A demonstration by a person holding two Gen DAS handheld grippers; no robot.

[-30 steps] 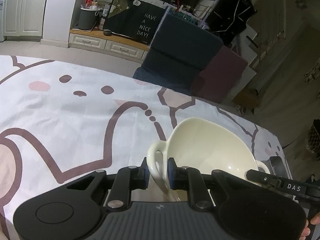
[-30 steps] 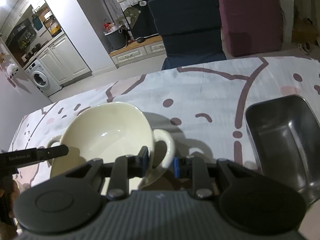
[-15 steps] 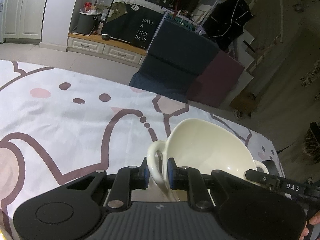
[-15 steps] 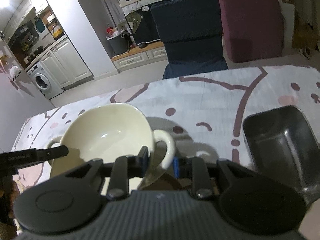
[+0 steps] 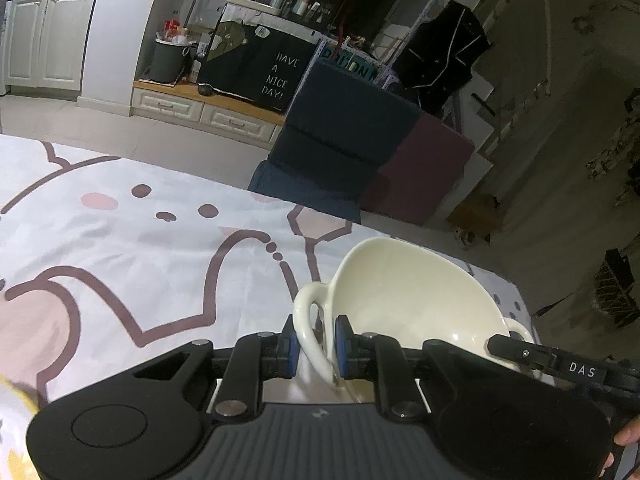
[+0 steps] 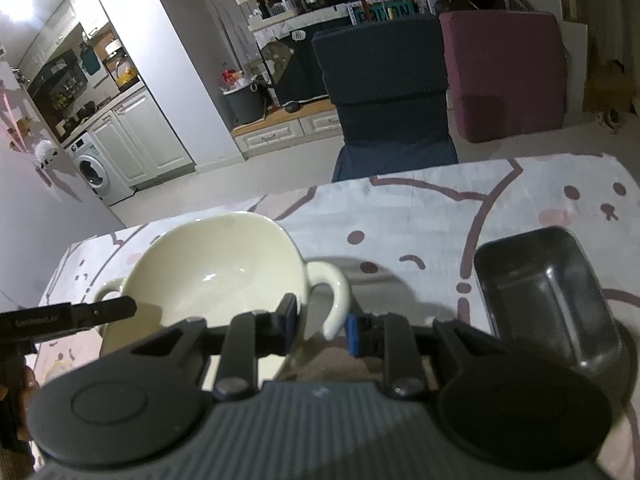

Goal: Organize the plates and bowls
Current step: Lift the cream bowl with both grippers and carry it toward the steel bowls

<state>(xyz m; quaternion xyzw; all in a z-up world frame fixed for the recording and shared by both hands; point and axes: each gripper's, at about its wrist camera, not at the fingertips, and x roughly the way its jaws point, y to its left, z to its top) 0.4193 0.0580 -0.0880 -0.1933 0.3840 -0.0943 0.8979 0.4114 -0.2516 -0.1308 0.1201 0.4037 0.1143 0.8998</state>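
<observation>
Up front in the left wrist view, the left tongs (image 5: 316, 344) were closed on the looped handle (image 5: 310, 320) of a cream bowl (image 5: 412, 304), one blue pad (image 5: 290, 346) on each side of the loop. The bowl sat just ahead and to the right of the tongs, tipped, above the counter (image 5: 132, 248) with its cartoon cloth. The other tongs reached in at the bowl's far handle, low on the right.

From the right wrist view, the right tongs (image 6: 320, 322) straddled the bowl's other handle (image 6: 334, 300); whether the pads pressed it could not be told. The bowl (image 6: 216, 272) lay ahead and left. A dark metal tray (image 6: 544, 300) sat on the counter (image 6: 420, 216) to the right of the tongs, near the bowl but apart from it.
</observation>
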